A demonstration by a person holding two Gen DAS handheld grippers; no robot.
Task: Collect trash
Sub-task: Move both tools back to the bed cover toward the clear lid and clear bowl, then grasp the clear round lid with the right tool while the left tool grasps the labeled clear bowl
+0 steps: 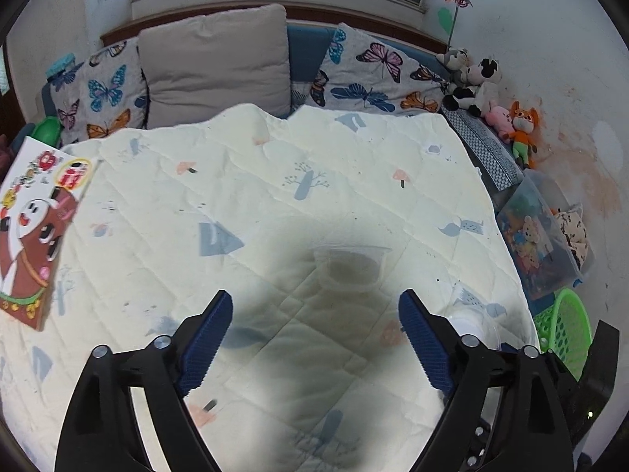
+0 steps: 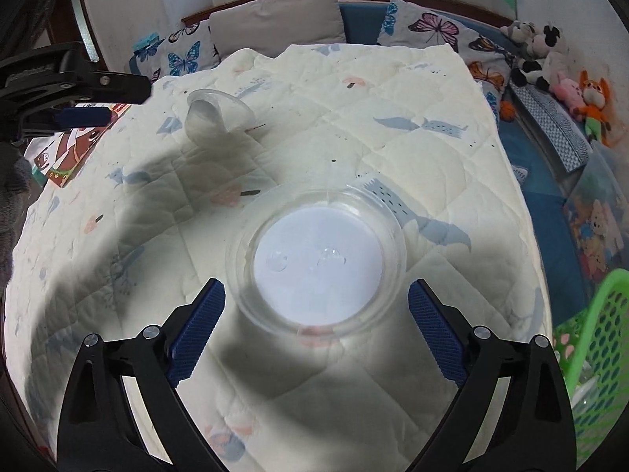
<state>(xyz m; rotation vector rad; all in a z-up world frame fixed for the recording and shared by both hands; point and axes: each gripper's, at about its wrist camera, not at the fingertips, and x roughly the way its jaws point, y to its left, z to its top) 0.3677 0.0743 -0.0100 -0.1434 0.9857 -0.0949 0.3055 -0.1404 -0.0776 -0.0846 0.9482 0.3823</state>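
Right tool (image 2: 316, 320) spread wide, empty, hovering over a clear plastic bowl (image 2: 316, 263) on the quilt (image 2: 393, 149) near the bed's right edge. Left tool (image 1: 314, 340) also spread, empty; clear cup (image 1: 350, 265) just beyond it, faint in shadow. Green basket (image 2: 589, 358) at right edge, cut off, contents unclear.

A clear plastic bowl (image 2: 316, 263) sits upright on the bed, near centre. A clear plastic cup (image 2: 214, 114) lies tipped over, far left.
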